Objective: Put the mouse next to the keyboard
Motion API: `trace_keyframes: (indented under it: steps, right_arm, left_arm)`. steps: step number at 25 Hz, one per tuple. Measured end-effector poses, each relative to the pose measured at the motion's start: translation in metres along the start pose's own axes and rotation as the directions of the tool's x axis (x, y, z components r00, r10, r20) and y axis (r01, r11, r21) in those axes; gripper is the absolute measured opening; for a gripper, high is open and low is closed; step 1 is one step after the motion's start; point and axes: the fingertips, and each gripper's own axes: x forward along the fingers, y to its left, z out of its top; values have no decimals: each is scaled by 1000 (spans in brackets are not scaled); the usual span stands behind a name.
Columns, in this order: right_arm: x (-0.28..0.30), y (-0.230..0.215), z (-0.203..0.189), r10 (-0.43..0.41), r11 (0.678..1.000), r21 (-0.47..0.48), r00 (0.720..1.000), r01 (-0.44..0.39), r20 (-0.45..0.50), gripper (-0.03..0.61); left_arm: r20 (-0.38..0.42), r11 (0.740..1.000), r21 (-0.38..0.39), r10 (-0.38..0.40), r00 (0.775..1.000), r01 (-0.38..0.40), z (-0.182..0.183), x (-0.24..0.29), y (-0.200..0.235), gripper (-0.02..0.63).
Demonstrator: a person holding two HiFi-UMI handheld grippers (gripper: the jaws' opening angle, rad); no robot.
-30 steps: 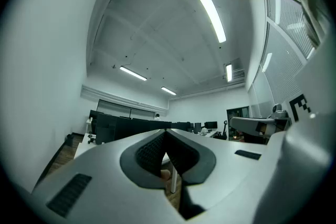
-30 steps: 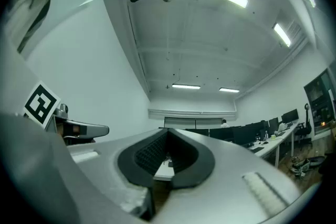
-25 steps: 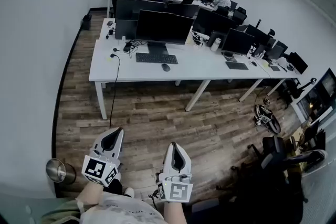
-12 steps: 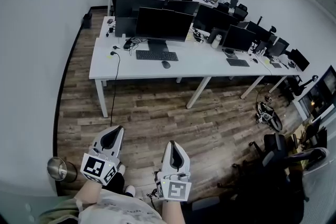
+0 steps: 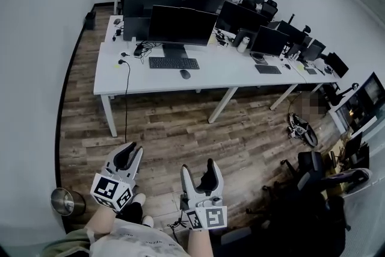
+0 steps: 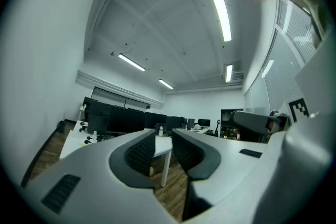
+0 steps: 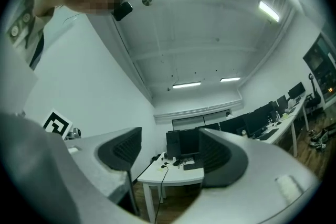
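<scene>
Approaching stage only; no grasp begun. Left claw (image 5: 129, 152) has just opened a crack, nothing between jaws. Right claw (image 5: 198, 168) has just opened wide, empty. Mouse (image 5: 184, 74) lies on bench (image 5: 240, 78), well ahead of both claws and out of reach, near right end of keyboard (image 5: 173, 63). Next move, as judged: carry right claw forward to bench, set open jaws astride mouse, close.

Right gripper (image 5: 198, 169) jaws just opened wide, left gripper (image 5: 129, 152) slightly, both empty

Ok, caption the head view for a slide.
Left tool and right tool face a white desk with keyboard and mouse.
</scene>
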Motion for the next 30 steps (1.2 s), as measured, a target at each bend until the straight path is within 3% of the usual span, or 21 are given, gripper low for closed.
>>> trace_keyframes:
  steps: [2,5,6,15,20,30]
  right_arm:
    - [19,-3,-6,-8,1000,-24,1000,8,-4,342]
    - [51,-5,-13,-15,998,-61,1000,14,-19,345]
    - [62,-5,-15,-14,997,-74,1000,12,-26,347]
    - [144,-2,-38,-37,989,-143,998,29,-57,348]
    - [160,-17,-50,-89,986,-148,993,77,-79,348]
    - [207,-67,-84,-73,990,-126,990,58,-121,348]
  left_arm:
    - [7,999,-12,-33,999,33,3,17,15,204]
    - [13,998,-3,-63,998,63,12,43,38,374]
    - [14,997,2,-71,997,71,15,52,47,402]
    - [17,993,-21,-116,993,116,34,103,121,448]
    - [0,991,-35,-130,992,130,31,120,139,454]
    - [-37,997,-61,-54,998,52,1,171,171,456]
